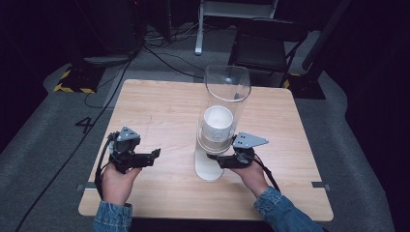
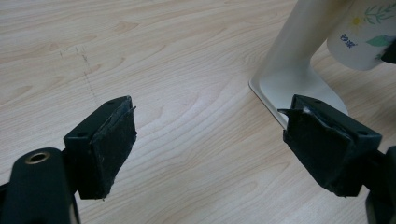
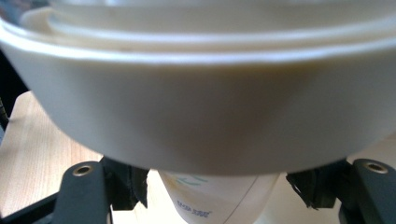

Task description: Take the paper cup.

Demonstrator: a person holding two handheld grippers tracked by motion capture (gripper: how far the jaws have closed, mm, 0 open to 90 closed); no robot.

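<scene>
A cup dispenser stands mid-table: a clear tube (image 1: 227, 92) holding a stack of white paper cups (image 1: 217, 126), on a white stand (image 1: 209, 166). My right gripper (image 1: 213, 158) reaches under the tube from the right. In the right gripper view its jaws stand open on either side of the lowest cup (image 3: 219, 198), a printed one hanging below the dispenser's white collar (image 3: 196, 107), with a small gap at each pad. My left gripper (image 1: 155, 154) hovers over bare table left of the stand, open and empty (image 2: 210, 126). The stand's foot (image 2: 289, 86) and the printed cup (image 2: 364, 32) lie beyond its right jaw.
The wooden table (image 1: 159, 106) is bare around the dispenser. Beyond its far edge are a dark chair (image 1: 266, 46), cables on the grey floor (image 1: 164, 53) and a stand base with yellow-black tape (image 1: 72, 79).
</scene>
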